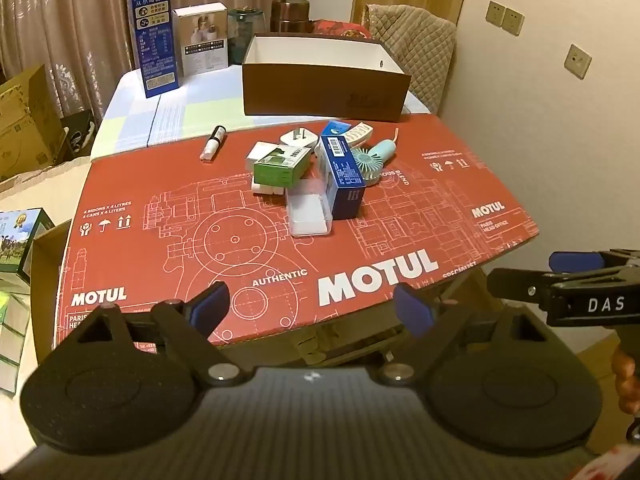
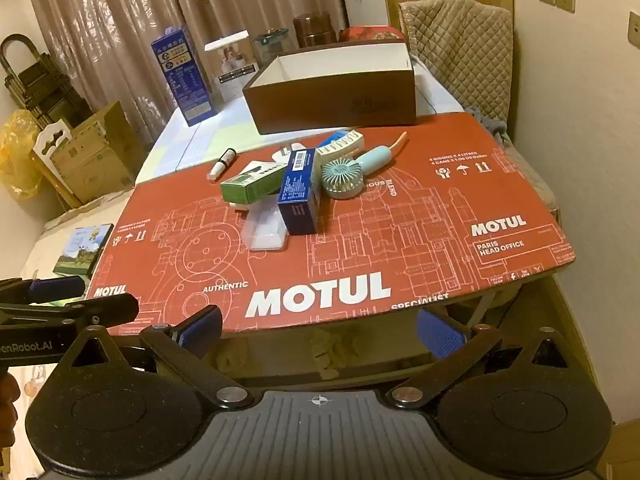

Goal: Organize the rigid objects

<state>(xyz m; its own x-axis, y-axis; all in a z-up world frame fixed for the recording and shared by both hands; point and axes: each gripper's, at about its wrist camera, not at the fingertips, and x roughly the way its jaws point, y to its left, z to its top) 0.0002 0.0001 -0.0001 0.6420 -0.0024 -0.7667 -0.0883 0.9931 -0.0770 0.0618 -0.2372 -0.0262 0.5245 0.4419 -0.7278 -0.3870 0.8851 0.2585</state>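
A pile of small items lies mid-table on the red MOTUL cardboard [image 1: 400,232]: a blue box [image 1: 343,176] [image 2: 298,194], a green box [image 1: 280,168] [image 2: 250,188], a clear plastic case [image 1: 309,214] [image 2: 266,230], a teal handheld fan [image 1: 370,160] [image 2: 344,178], a white plug adapter [image 1: 295,139], a white comb-like piece [image 2: 340,144]. A white tube [image 1: 213,143] [image 2: 223,165] lies apart to the left. An open brown box [image 1: 326,94] [image 2: 336,100] stands behind. My left gripper [image 1: 312,310] and right gripper [image 2: 320,330] are open and empty at the near edge.
A tall blue carton [image 1: 154,40] [image 2: 186,76] and a white carton [image 1: 202,38] stand at the back left with jars. A padded chair [image 1: 416,52] is at the back right by the wall. Cardboard boxes [image 1: 24,120] sit on the left.
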